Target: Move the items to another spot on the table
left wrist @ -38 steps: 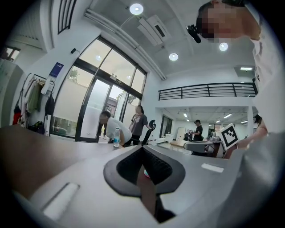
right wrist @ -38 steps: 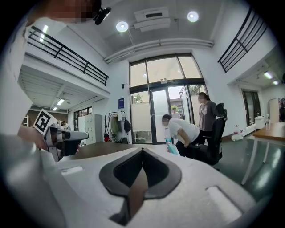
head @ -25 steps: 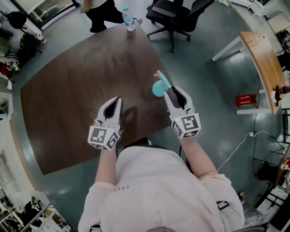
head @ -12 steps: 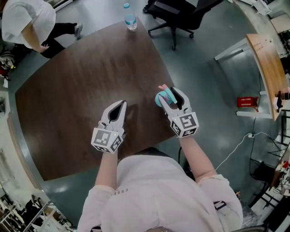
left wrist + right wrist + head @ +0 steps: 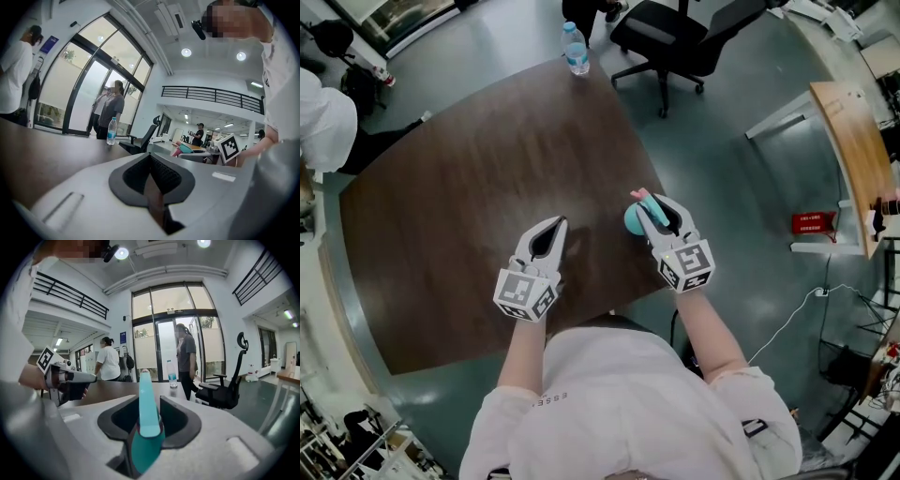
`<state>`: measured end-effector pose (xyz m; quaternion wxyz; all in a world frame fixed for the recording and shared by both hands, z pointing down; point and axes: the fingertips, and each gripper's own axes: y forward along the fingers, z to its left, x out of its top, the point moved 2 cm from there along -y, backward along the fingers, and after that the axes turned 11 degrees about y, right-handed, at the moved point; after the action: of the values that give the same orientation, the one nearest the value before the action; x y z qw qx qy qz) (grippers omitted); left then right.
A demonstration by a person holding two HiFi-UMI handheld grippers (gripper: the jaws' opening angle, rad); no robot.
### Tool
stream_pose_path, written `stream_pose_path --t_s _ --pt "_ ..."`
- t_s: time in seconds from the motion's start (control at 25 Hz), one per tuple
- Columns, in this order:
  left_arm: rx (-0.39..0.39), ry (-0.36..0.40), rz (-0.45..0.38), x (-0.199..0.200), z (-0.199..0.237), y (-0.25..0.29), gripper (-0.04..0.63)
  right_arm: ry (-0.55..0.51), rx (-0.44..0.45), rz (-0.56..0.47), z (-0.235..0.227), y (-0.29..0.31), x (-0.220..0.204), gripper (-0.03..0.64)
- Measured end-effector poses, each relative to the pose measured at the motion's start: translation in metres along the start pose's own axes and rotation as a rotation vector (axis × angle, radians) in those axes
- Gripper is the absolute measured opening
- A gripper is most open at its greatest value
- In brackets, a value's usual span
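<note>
A teal item with a pink tip (image 5: 633, 221) stands near the right edge of the dark wooden table (image 5: 459, 178). My right gripper (image 5: 651, 210) is shut on it. Its jaws have just been closing, and the teal blade (image 5: 149, 408) stands upright between the pads, with its pink tip at the top. My left gripper (image 5: 555, 228) hovers low over the table to the left, shut with nothing in it; its dark pads (image 5: 164, 174) meet at a seam. The left gripper view also shows the right gripper (image 5: 206, 157) with the teal item (image 5: 187, 148).
A water bottle (image 5: 576, 49) stands at the table's far edge, with a black office chair (image 5: 675, 33) beyond it. A person in white (image 5: 321, 122) is at the left. The table's right edge runs just past the teal item. Cables (image 5: 806, 291) and a red box (image 5: 812, 222) lie on the floor.
The right gripper came forward to the teal item, opened around it and has closed on it. Both grippers sank a little. People behind the table have walked on.
</note>
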<state>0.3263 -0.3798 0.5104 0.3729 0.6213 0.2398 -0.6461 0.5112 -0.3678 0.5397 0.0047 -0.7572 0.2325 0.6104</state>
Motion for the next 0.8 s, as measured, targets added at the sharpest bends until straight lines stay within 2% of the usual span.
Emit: stream_pose_path --t_s 0.4,0.6,0.8 --pt "0.101 0.04 -0.077 0.023 -0.021 -0.067 0.017 -0.023 0.101 -0.052 0.047 -0.05 0.015 0.118" --pt "0.211 0.059 -0.113 0.035 -0.04 -0.125 0.017 -0.045 0.209 -0.059 0.084 -0.074 0.021 0.118" --pt "0.359 0.055 -0.126 0.033 -0.046 -0.195 0.017 -0.078 0.33 -0.023 0.134 -0.082 0.01 0.118"
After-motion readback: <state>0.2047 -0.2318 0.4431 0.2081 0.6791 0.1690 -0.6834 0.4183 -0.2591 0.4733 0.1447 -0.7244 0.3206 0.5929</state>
